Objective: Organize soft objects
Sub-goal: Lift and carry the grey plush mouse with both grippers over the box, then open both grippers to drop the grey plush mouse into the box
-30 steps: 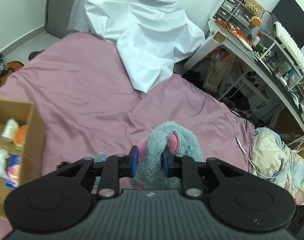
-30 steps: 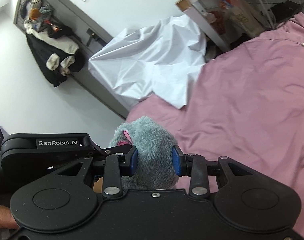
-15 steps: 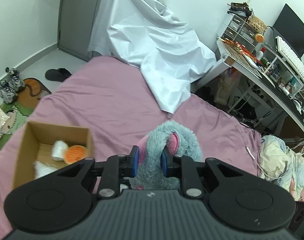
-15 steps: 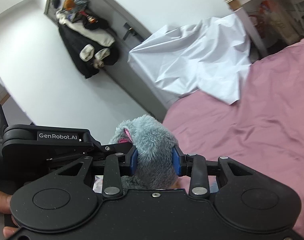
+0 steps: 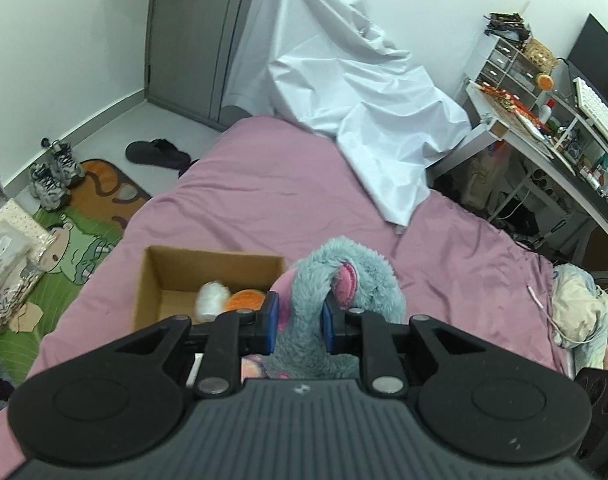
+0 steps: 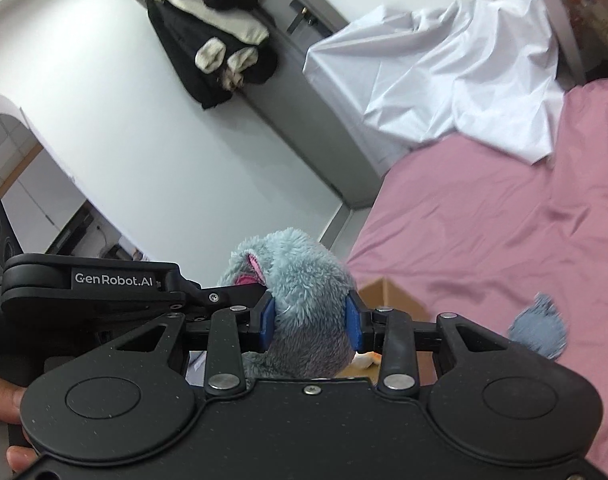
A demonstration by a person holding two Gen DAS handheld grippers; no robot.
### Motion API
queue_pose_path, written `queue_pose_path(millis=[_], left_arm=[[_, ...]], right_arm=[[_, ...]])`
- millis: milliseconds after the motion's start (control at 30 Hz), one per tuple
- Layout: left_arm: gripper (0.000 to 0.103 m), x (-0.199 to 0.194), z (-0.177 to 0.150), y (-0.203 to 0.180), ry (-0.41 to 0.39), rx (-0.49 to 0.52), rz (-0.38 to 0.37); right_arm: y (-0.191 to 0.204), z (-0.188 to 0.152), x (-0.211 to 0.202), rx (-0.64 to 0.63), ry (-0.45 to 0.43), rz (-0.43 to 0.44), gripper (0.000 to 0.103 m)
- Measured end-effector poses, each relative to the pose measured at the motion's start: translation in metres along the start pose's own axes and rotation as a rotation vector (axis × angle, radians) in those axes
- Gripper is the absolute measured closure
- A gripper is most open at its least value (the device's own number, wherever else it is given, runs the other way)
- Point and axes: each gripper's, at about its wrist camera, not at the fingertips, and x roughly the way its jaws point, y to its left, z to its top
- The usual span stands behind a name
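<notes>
We've got both hand-held grippers clamped on the same grey plush toy. The left hand-held gripper has its blue pads squeezed onto a narrow furry part right by the pink ear, and the right hand-held gripper is closed around a fatter chunk of the grey fur, pads pressed into both sides. The toy is held up off the pink bed, just to the right of the cardboard box that sits on the bed's near left part. Inside the box we can see a white fluffy thing and an orange soft thing side by side (the rest of the box's contents is hidden behind the gripper). Farther back, a crumpled white sheet hangs over the far end of the bed. The cluttered bench is off to the right.
</notes>
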Motion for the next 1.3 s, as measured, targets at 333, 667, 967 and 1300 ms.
queue_pose_path(millis=[333,667,967,1300], left_arm=[[0.083,0.015,-0.018,0.059,0.037,-0.119,-0.013],[0.083,0.030,-0.036,0.085,0.059,-0.183,0.002],[0.083,0.045,-0.046,0.095,0.096,-0.189,0.063],[0.056,0.042,-0.043,0.080,0.129,-0.108,0.119]], right_arm=[[0.016,-0.029,0.031,-0.048,0.109,-0.010,0.067],[0.015,-0.048,0.048,-0.070,0.192,-0.007,0.063],[0.014,-0.047,0.044,-0.062,0.210,0.005,0.053],[0.011,-0.032,0.022,-0.071,0.222,-0.024,0.032]])
